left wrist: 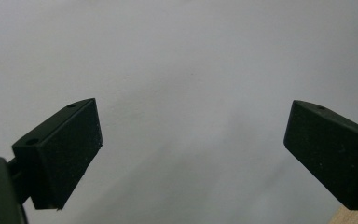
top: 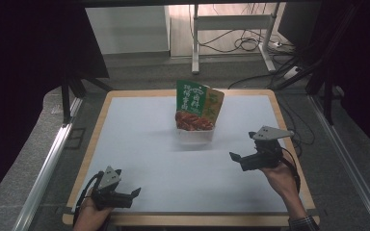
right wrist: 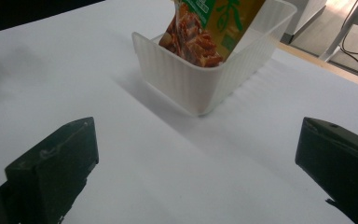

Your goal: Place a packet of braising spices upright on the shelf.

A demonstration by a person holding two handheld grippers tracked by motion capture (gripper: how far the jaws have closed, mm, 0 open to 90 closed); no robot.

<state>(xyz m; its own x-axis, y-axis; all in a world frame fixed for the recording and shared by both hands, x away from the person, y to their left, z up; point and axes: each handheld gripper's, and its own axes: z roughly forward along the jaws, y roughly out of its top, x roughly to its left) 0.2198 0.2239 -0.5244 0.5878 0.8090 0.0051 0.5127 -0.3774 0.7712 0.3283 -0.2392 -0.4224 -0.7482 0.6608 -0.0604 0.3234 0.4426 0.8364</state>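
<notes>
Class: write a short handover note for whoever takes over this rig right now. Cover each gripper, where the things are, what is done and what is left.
Left gripper: jaws open, holding nothing, low over the table's near left corner.
Right gripper: jaws open, holding nothing, at the right side, pointing toward the bin.
Things: white bin at mid-table toward the far edge; a packet stands upright in it, and a second one seems to stand behind.
Done: packets are in the bin.
Left: probably nothing to load; neither gripper touches the bin.

The green packet (top: 198, 107) carries print — too small and blurred to read.
</notes>
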